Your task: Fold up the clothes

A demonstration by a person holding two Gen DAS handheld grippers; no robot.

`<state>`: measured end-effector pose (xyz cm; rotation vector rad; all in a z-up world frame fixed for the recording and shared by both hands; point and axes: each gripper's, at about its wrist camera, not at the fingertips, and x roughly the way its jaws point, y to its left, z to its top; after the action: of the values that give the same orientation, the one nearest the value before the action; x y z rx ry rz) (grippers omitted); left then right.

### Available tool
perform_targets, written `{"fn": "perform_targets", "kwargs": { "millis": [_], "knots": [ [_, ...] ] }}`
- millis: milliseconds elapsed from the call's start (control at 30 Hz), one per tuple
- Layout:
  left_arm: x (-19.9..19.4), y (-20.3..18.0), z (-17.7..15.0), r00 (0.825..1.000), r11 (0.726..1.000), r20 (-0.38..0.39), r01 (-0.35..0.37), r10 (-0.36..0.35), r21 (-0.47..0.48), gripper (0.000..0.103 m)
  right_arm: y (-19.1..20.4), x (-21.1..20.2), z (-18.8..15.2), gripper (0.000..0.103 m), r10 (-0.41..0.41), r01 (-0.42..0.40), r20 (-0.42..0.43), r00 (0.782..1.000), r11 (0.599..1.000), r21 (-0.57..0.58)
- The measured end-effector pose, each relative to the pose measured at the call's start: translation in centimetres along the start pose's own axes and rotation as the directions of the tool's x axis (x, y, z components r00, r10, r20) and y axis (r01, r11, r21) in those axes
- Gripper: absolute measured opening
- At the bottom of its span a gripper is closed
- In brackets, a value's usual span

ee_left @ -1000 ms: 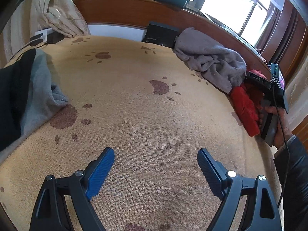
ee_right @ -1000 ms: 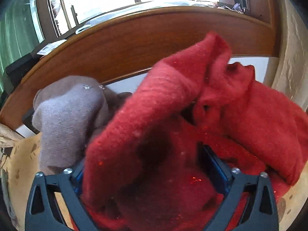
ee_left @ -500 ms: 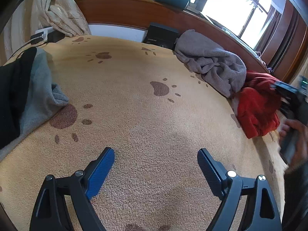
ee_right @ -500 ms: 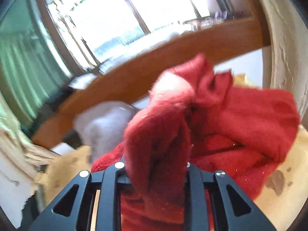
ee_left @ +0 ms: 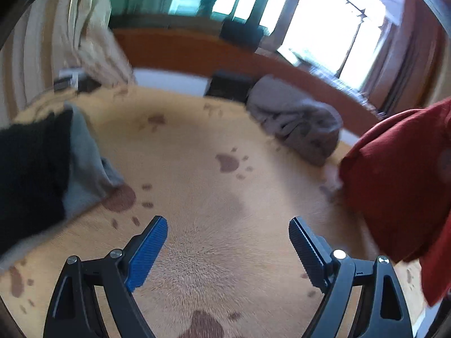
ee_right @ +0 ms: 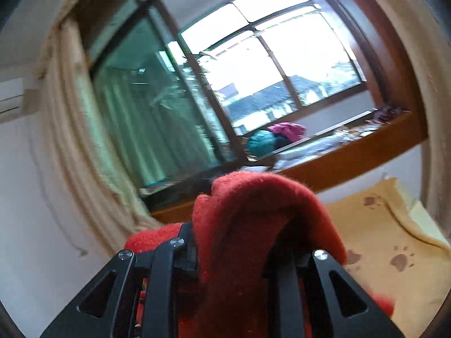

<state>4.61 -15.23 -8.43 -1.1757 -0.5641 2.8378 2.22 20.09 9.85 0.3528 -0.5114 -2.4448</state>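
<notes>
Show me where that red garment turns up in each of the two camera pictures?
Left wrist view: the red garment hangs at the far right, lifted off the bed.
Right wrist view: it fills the bottom centre, clamped between the right gripper's fingers.
Shared landmark: the paw-print blanket.

We see a home bedroom. Bed with paw-print blanket [ee_left: 197, 146] fills centre frame, wooden headboard [ee_left: 180, 53] behind. Curtained window [ee_right: 253, 64] at the top.

blanket [ee_left: 197, 140]: tan, brown paw prints, covers the bed
headboard [ee_left: 183, 53]: curved brown wood
window [ee_right: 267, 64]: bright, dark frame
curtain [ee_right: 64, 140]: cream, left of window
sill clutter [ee_right: 270, 138]: teal and pink bundles
</notes>
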Motion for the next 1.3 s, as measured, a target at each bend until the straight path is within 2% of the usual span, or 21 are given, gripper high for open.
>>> {"fn": "perform_targets", "kwargs": {
  "millis": [133,367,433,600,767,967,1100,1200,1233,1300],
  "knots": [
    [-2.7,0.6,-0.3,0.999,0.999,0.032,0.04,-0.04,-0.004,0.09,2.4,1.3,-3.1,0.023,0.081,-0.08,-0.088,0.993,0.997,0.008],
    [-6.8,2.0,-0.8,0.992,0.995,0.08,0.099,-0.097,-0.015,0.09,2.7,6.7,-11.4,0.023,0.086,-0.068,-0.28,0.956,0.995,0.073],
    [-6.2,3.2,-1.2,0.995,0.995,0.057,0.087,-0.084,-0.054,0.09,2.9,7.4,-13.5,0.023,0.064,-0.048,-0.306,0.95,0.997,0.061],
    [-5.2,6.0,-1.3,0.994,0.977,0.022,0.114,-0.111,-0.181,0.09,3.7,8.1,-16.4,0.024,0.033,-0.034,-0.332,0.943,0.999,0.002],
    [-4.8,7.6,-0.9,0.982,0.942,0.012,0.186,-0.19,-0.279,0.09,3.7,8.5,-18.1,0.03,0.01,-0.024,-0.34,0.941,0.999,-0.036],
    [-5.2,7.6,-0.4,0.965,0.914,0.056,0.26,-0.256,-0.311,0.09,3.2,8.3,-18.7,0.031,0.027,-0.034,-0.336,0.942,0.999,-0.015],
    [-4.8,6.3,-0.5,0.968,0.926,0.043,0.25,-0.248,-0.282,0.09,3.0,8.4,-18.7,0.034,0.038,-0.041,-0.339,0.94,0.999,-0.001],
    [-4.1,4.4,-0.9,0.963,0.931,0.013,0.264,-0.27,-0.25,0.09,2.6,8.6,-18.7,0.04,0.045,-0.042,-0.342,0.939,0.999,0.016],
    [-3.9,3.8,-1.2,0.958,0.928,0.002,0.28,-0.288,-0.245,0.09,2.4,8.6,-18.7,0.041,0.047,-0.041,-0.343,0.938,0.999,0.024],
    [-3.7,2.3,-1.8,0.931,0.905,-0.029,0.345,-0.363,-0.248,0.09,2.1,8.8,-18.6,0.048,0.035,-0.025,-0.348,0.937,0.999,0.034]
  ]
}}
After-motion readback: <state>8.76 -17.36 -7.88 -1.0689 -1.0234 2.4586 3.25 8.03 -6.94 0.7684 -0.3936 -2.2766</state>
